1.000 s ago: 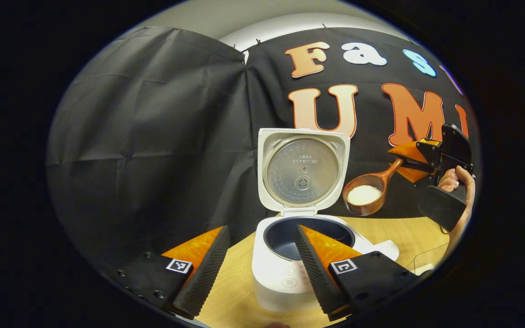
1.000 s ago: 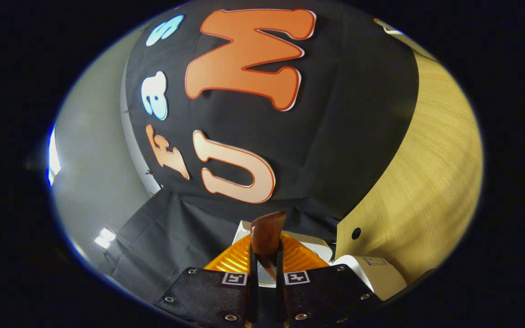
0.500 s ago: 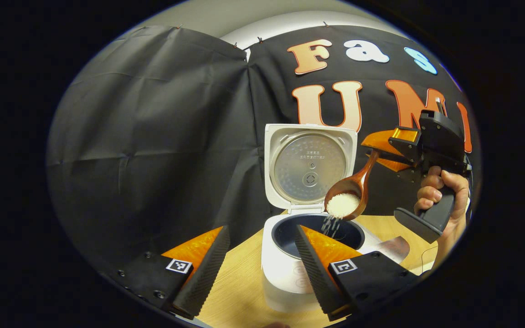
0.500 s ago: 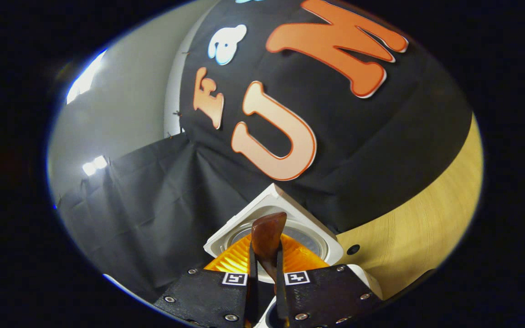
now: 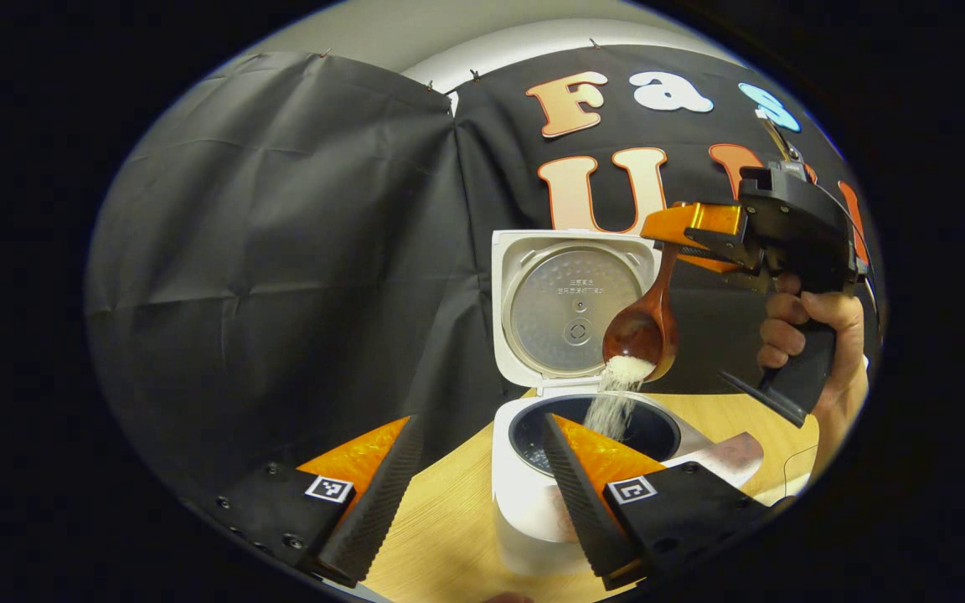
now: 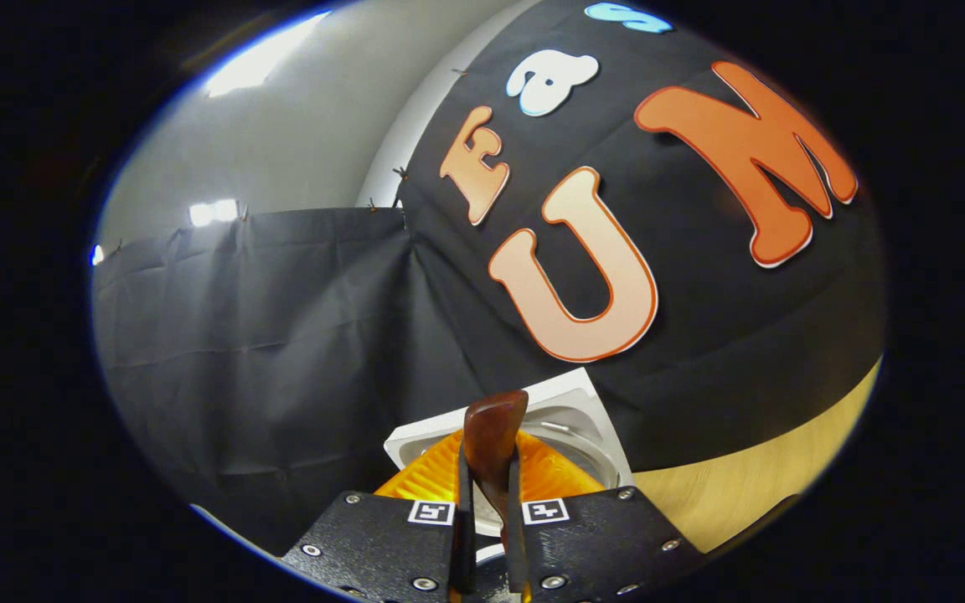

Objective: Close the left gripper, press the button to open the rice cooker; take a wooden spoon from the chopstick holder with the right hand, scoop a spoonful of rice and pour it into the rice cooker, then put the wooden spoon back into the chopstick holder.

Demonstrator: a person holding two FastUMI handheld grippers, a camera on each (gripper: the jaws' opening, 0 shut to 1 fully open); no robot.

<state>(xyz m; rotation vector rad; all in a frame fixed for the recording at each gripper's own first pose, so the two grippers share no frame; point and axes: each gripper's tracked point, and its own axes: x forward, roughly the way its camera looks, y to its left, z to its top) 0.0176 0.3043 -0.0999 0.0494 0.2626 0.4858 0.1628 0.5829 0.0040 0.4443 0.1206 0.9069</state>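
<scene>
Rice (image 5: 614, 400) streams from the tipped wooden spoon (image 5: 643, 331) into the open rice cooker (image 5: 533, 494), the right gripper (image 5: 683, 239) clamping its handle, the left gripper (image 5: 474, 494) open nearby; next, return the spoon to its holder.

Rice cooker (image 5: 533, 502): white body sitting on the wooden surface (image 5: 441, 536), its lid (image 5: 570, 306) standing upright and open, showing a round metal inner plate; dark inner pot (image 5: 658, 431) lying exposed. Wooden spoon (image 5: 646, 331): reddish-brown, glossy, hanging bowl-down above the pot with its handle rising steeply, tilting so that white rice (image 5: 616, 394) is streaming from the bowl's lower edge into the pot.
</scene>
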